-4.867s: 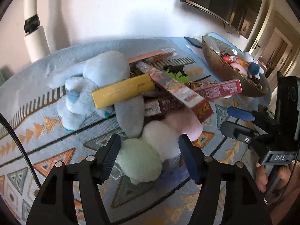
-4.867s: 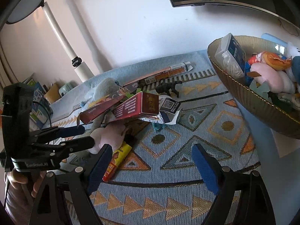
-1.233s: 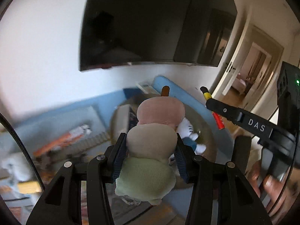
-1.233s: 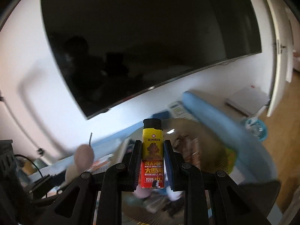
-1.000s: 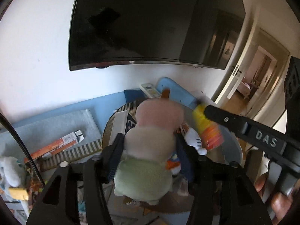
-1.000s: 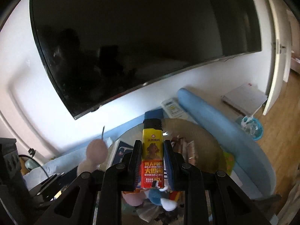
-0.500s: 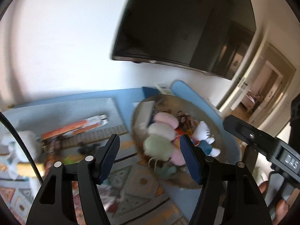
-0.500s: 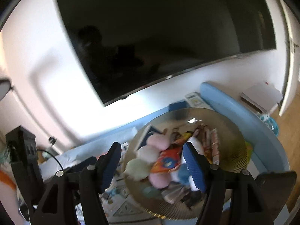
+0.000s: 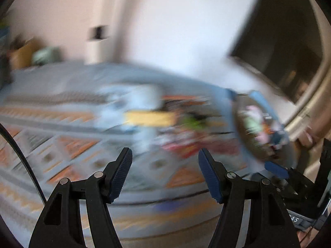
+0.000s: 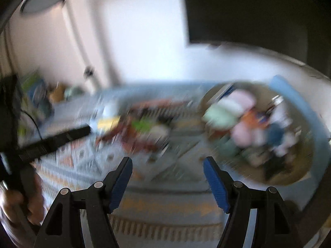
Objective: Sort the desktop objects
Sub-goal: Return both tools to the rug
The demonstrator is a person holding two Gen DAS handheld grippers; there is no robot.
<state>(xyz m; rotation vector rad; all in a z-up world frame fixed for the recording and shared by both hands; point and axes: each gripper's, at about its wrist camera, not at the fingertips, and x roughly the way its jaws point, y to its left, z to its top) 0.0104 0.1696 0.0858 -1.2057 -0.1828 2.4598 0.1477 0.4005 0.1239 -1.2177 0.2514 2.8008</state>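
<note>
Both the left gripper (image 9: 164,173) and right gripper (image 10: 167,180) are held spread and empty. They are aimed at the blurred pile (image 10: 136,130) beside the bowl (image 10: 306,177), presumably for another pick.

The left gripper (image 9: 165,172) gapes empty above the patterned cloth (image 9: 62,144); right of it, blurred, sits the filled bowl (image 9: 262,132).

Left wrist view looking forward and down over the patterned worktop (image 9: 68,144), bowl (image 9: 244,144) at its right, right wrist view from nearer the bowl (image 10: 306,165), both blurred, sharing the worktop and bowl
</note>
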